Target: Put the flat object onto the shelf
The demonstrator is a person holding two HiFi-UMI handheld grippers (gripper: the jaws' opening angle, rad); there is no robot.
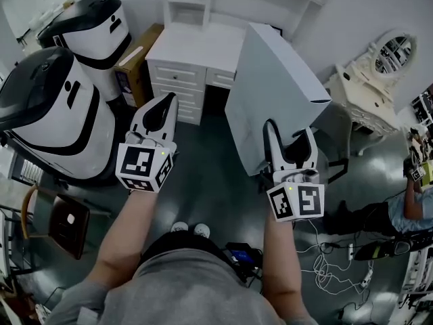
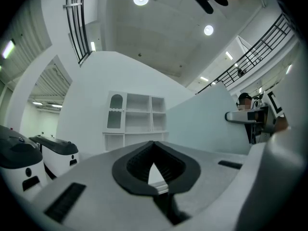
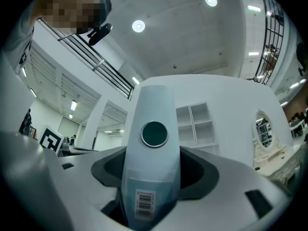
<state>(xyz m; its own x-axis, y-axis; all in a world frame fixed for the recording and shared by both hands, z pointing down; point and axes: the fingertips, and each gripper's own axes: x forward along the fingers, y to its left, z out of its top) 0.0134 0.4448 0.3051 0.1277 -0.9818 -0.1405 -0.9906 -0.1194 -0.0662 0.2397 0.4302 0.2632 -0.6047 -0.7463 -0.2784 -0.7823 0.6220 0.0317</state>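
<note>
While gripped, flat box (image 1: 274,90) edge-up, pointing away

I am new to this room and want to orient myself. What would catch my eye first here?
The big white flat panel, held tilted in the right tool at centre right. At the left stand two bulky black-and-white machines, and ahead is the white shelf unit.

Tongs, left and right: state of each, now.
Left tongs: closed, nothing between them.
Right tongs: closed on the edge of the flat white panel.
</note>
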